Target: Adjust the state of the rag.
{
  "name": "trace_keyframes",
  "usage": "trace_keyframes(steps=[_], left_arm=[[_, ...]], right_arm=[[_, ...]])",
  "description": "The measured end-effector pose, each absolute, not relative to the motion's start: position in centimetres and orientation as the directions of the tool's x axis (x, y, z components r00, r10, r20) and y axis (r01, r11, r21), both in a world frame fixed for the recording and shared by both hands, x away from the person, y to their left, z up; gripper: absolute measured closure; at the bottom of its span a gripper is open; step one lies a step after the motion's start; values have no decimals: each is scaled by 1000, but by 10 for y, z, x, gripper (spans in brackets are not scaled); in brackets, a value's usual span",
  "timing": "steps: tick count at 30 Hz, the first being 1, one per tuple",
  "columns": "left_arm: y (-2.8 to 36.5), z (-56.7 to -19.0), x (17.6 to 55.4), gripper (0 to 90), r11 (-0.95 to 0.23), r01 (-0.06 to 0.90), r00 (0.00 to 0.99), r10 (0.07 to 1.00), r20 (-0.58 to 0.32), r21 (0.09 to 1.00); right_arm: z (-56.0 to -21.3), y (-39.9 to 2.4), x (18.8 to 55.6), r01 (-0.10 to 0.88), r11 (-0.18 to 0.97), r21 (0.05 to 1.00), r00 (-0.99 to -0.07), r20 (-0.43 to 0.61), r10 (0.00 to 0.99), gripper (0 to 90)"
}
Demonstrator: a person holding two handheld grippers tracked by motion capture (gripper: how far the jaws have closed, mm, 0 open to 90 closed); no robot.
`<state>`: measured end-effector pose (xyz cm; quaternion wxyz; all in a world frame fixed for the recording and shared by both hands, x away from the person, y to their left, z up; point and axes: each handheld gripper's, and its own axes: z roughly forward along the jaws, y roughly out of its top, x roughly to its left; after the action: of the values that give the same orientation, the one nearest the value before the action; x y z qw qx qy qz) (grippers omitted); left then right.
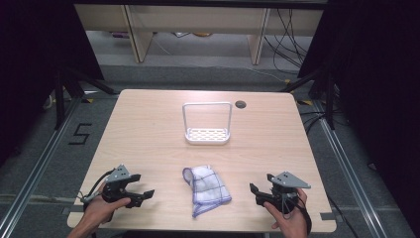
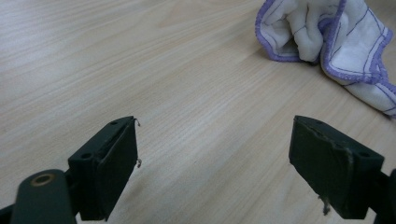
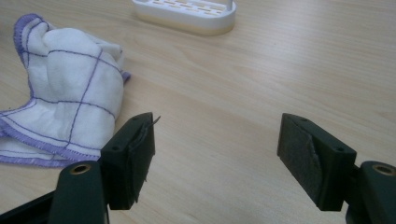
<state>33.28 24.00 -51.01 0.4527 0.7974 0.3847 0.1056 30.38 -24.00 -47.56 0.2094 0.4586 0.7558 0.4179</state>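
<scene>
Cloth: the crumpled white cloth (image 1: 207, 190) with purple edging lies near the table's (image 1: 148, 134) near edge, between my two hands.
Left hand-held gripper (image 1: 142, 194): jaws wide, nothing between them, left of the cloth and apart from it.
Right hand-held gripper (image 1: 254, 194): jaws wide and empty, right of the cloth.
Rack: a white rack (image 1: 207, 124), possibly plastic, stands farther back at the centre.
</scene>
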Motion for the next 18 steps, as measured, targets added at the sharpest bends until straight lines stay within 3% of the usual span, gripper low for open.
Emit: trace_keyframes(steps=[9,18], left_arm=[[241,-509,333,148,-313,518,687,706,-170,796],[242,-508,334,148,-305,515,680,715,-165,801]], right_arm=[[-469,-226,300,509,230,829,-522,85,848,241],[-458,-187,293,458,319,830,-639,58,767,353]])
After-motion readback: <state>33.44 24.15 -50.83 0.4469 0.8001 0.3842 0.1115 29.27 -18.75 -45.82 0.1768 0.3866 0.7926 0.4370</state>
